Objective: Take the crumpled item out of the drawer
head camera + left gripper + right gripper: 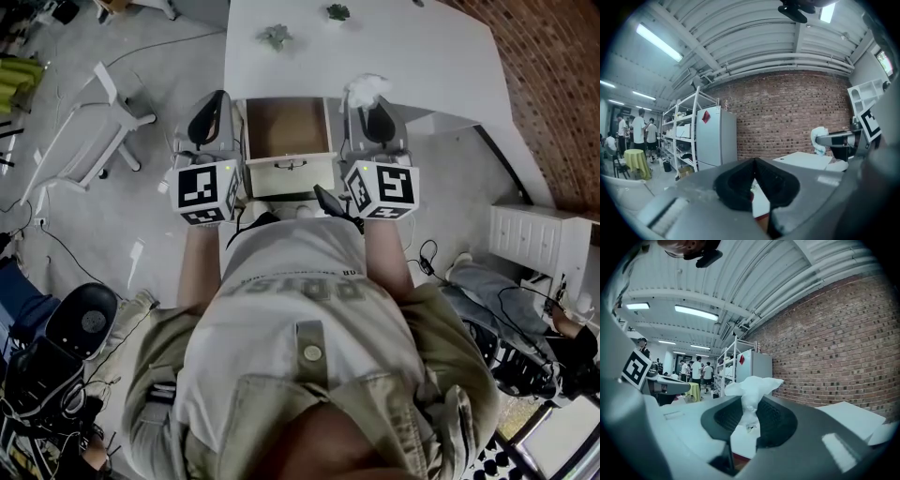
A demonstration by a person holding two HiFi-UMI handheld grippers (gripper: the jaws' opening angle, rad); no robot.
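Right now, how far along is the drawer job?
Done: the drawer stands open, its brown bottom looks bare, and the crumpled paper is out. In hand: the right tool pinches that paper near the front edge of the white table. The left tool is shut and empty. Left: probably only setting the paper down; the drawer is not yet closed.

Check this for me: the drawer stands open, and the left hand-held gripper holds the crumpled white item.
Wrong on one point: it is the right hand-held gripper that holds the crumpled white item, as the right gripper view shows. The left hand-held gripper is shut on nothing. The drawer does stand open.
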